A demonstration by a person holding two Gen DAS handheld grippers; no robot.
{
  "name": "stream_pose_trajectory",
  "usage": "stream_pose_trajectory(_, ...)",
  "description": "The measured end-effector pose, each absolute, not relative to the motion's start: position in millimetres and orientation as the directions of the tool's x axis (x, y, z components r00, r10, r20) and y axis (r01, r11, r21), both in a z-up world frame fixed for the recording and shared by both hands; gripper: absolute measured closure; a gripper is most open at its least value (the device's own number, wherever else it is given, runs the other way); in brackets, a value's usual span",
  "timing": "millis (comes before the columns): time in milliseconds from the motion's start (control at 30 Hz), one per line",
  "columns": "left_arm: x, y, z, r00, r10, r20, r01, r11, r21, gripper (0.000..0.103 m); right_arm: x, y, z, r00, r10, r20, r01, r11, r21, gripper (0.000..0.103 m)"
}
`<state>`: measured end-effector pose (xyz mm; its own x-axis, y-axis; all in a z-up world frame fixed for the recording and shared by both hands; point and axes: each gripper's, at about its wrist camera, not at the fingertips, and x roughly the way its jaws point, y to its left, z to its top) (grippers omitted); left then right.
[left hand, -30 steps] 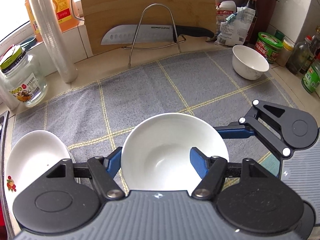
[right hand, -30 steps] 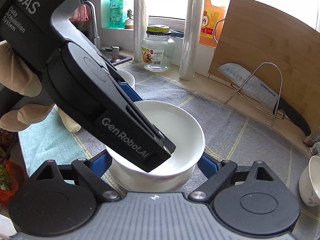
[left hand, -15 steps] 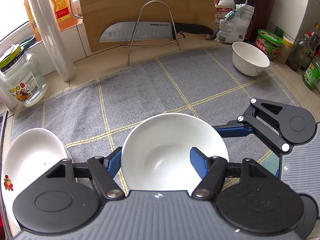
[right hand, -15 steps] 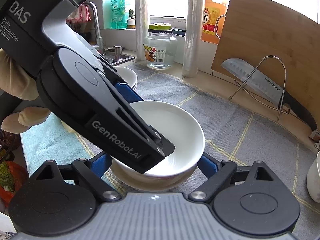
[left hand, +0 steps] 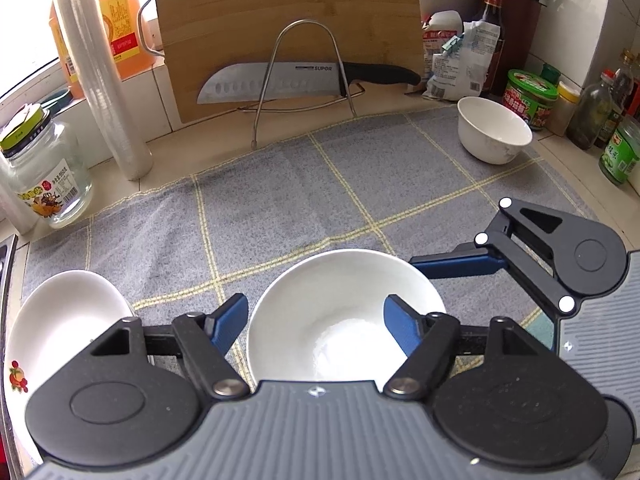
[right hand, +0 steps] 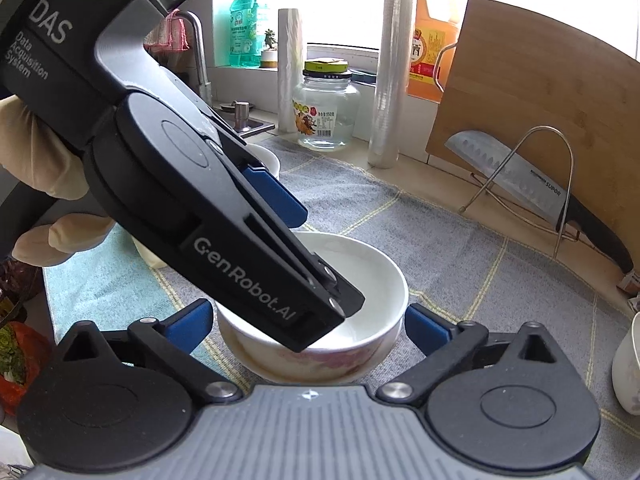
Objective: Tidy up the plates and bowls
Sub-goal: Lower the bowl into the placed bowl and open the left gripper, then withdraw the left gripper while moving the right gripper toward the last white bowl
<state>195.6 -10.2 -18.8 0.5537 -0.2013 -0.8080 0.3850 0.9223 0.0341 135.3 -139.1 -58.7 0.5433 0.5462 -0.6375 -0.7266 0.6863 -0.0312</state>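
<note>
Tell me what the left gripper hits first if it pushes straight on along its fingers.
Most likely the inside of the white bowl: the left gripper, its fingers just opened, straddles the bowl's near rim and points steeply down into it.

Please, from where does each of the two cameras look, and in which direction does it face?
Left wrist: sits on the left claw, looking down and forward over the grey cloth toward the cutting board; its own blue fingers and the right claw's side show.
Right wrist: sits on the right claw, facing the window and the glass jar; the left claw crosses the view, with a gloved hand behind.
Shared: the white bowl, the knife, the cutting board, the jar.
</note>
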Motion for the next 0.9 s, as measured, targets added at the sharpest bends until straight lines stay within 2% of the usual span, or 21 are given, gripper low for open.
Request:
stream_pose_trajectory(267,189.6,12.9,-5.1,0.612,-0.188,-0.768,0.292,0.956,-0.002,0.023,125.9,-144.5,-49.9,0.56,0.557,-0.614,-0.731,0.681,-0.05,0.0)
stream_pose_trajectory(433,184.3,24.4,-0.1,0.633,-0.184,-0.752,0.246,0.969,-0.031,0.023,113.4,-144.3,-38.1,0.531,0.614,-0.584,-0.772,0.635,-0.034,0.0)
stream_pose_trajectory(633,177.5,28.7,-2.5,0.63,-0.199,-0.751,0.232,0.971,-0.062,0.023,95.9,-132.6,-43.6,0.459,0.646,-0.611,-0.825,0.564,-0.023,0.0)
stream_pose_trajectory(900,165.9,33.8,-4.8,0.629,-0.23,-0.743,0.23,0.967,-0.105,0.023,90.3,-131.4,-48.0,0.47,0.624,-0.625,-0.814,0.579,-0.034,0.0)
